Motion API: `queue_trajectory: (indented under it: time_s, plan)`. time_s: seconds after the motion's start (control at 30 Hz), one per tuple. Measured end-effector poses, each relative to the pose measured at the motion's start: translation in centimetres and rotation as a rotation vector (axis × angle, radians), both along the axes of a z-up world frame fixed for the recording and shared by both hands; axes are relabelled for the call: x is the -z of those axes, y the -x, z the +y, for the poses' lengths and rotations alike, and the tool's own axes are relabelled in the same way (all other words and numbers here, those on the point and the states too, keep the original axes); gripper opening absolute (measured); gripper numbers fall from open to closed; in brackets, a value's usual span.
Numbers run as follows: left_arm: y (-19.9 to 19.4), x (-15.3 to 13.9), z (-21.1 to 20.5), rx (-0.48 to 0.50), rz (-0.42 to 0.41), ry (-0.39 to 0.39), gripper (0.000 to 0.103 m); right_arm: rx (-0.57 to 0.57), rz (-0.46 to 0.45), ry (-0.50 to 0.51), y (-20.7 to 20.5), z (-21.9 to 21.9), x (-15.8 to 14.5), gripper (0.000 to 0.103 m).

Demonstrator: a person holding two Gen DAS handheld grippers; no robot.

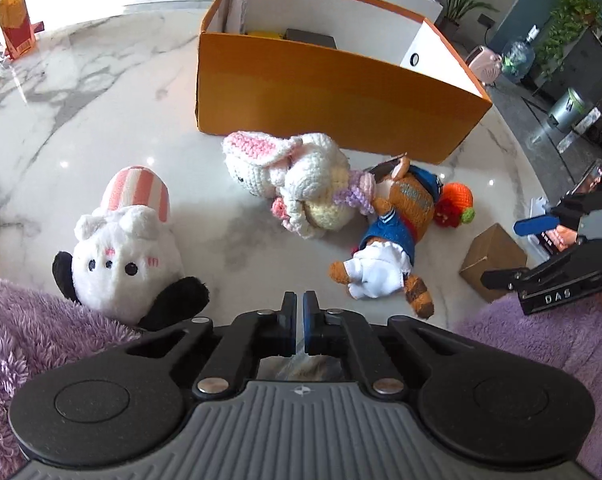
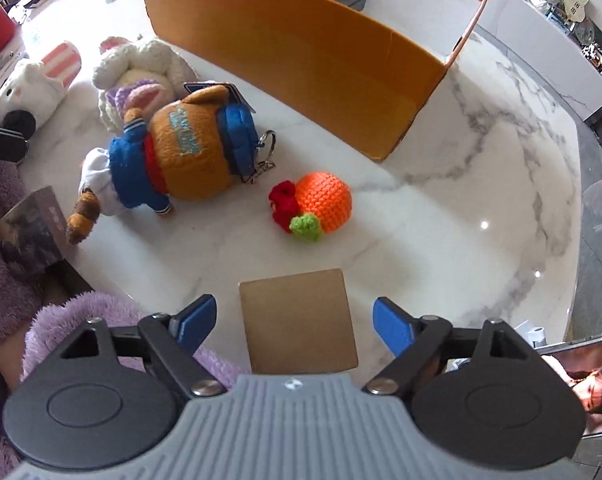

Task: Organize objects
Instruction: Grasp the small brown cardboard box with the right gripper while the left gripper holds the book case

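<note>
Left gripper (image 1: 299,312): jaws shut, empty, above the marble table (image 1: 101,128). Right gripper (image 2: 293,320): jaws wide, straddling a small brown cardboard box (image 2: 297,320), not pressing it. Crochet rabbit (image 1: 285,176), tiger plush (image 2: 181,156), crochet orange (image 2: 321,204) lying before the orange box (image 1: 321,92).

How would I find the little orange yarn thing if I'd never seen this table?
Start at the big orange box on the marble table. In front of it lies a row of soft toys; past the tiger in the blue jacket sits the crochet orange. It is the only ball shape, bright orange with a green leaf and a red flower.
</note>
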State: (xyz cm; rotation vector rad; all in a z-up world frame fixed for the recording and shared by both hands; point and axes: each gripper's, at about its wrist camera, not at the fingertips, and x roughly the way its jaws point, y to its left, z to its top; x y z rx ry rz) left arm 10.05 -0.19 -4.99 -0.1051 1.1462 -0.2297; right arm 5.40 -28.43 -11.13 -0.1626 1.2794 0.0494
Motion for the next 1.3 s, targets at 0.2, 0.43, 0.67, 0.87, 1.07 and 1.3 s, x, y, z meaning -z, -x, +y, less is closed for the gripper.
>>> queue_trajectory:
  time_s: [0.2, 0.43, 0.67, 0.87, 1.07, 1.3]
  plan:
    - [1.0, 1.2, -1.5, 0.174, 0.015, -0.097, 0.035, -0.010, 0.040, -0.022, -0.5, 0.0, 0.9, 0.078]
    - [4.7, 2.2, -5.6, 0.597, -0.134, -0.271, 0.068, 0.031, 0.044, -0.004, 0.0, -0.2, 1.3, 0.065]
    - [8.8, 4.8, -9.1, 0.992, -0.246, -0.512, 0.075, 0.065, 0.044, -0.015, 0.5, -0.1, 1.4, 0.065]
    - [10.6, 6.9, -11.1, 1.115, -0.286, -0.651, 0.081, 0.069, 0.034, -0.030, 1.0, 0.0, 1.1, 0.065]
    - [11.1, 8.3, -12.4, 1.106, -0.286, -0.701, 0.079, 0.074, 0.020, -0.051, 1.3, -0.2, 0.8, 0.068]
    - [11.5, 8.8, -12.7, 1.066, -0.293, -0.701, 0.067, 0.089, 0.024, -0.049, -0.1, -0.7, 1.1, 0.062]
